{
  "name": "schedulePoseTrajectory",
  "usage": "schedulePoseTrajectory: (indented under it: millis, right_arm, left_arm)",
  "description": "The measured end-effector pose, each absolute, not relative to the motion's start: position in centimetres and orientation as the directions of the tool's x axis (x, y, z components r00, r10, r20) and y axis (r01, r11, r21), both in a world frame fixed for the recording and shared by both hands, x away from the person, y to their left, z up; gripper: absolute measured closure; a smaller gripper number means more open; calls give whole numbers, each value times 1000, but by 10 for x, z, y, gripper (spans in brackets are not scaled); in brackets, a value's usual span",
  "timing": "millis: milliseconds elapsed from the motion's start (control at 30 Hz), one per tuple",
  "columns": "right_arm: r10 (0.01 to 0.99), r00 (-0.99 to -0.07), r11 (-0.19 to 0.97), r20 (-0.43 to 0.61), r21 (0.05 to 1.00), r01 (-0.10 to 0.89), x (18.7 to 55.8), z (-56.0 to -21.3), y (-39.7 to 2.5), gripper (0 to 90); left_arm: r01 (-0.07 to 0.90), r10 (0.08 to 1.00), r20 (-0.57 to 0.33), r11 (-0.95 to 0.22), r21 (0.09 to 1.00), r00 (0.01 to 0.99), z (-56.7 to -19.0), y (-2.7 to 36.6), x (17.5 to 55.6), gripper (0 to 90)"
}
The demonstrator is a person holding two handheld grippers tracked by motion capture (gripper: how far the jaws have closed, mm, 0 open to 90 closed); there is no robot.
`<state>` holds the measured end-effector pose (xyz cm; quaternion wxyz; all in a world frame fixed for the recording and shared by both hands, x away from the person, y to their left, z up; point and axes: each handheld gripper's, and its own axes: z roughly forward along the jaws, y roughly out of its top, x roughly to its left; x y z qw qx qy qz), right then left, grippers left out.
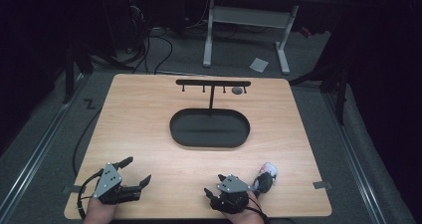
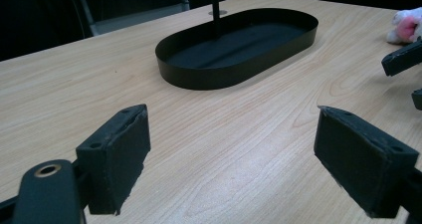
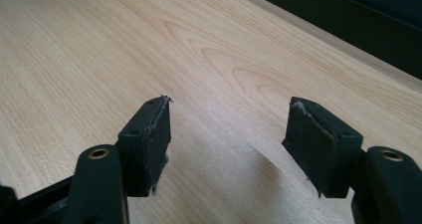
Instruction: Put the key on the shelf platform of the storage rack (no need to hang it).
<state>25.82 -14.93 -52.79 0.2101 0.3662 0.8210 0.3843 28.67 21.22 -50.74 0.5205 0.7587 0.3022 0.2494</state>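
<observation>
Wooden table (image 1: 149,134) taking up most of the high view, sitting on grey floor. Black oval tray (image 1: 209,128) lying mid-table, thin post rising from its far rim into a hook bar (image 1: 213,82). Something small and grey hanging near the bar's right end, too blurry to name. Left gripper (image 1: 137,171) resting at the near left edge, jaws spread wide over bare wood (image 2: 224,149). Right gripper (image 1: 211,199) sitting near the front edge, jaws parted, gripping nothing (image 3: 226,134). Pink-and-white plush toy (image 1: 267,173) lying just beside the right gripper.
</observation>
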Motion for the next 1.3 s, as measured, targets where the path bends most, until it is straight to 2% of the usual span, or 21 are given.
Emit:
schedulePoseTrajectory:
  millis: [667, 1033, 1300]
  right_arm:
    - [770, -635, 421, -67, 801, 425, 257, -522, -150, 365]
    - [802, -593, 376, -76, 835, 402, 252, -500, -169, 399]
    - [831, -554, 311, -44, 863, 398, 237, -481, -191, 457]
  left_arm:
    - [197, 711, 67, -282, 939, 700, -508, 210, 288, 151]
    - [195, 716, 70, -281, 940, 695, -507, 212, 288, 151]
    - [191, 713, 68, -277, 942, 698, -506, 211, 289, 151]
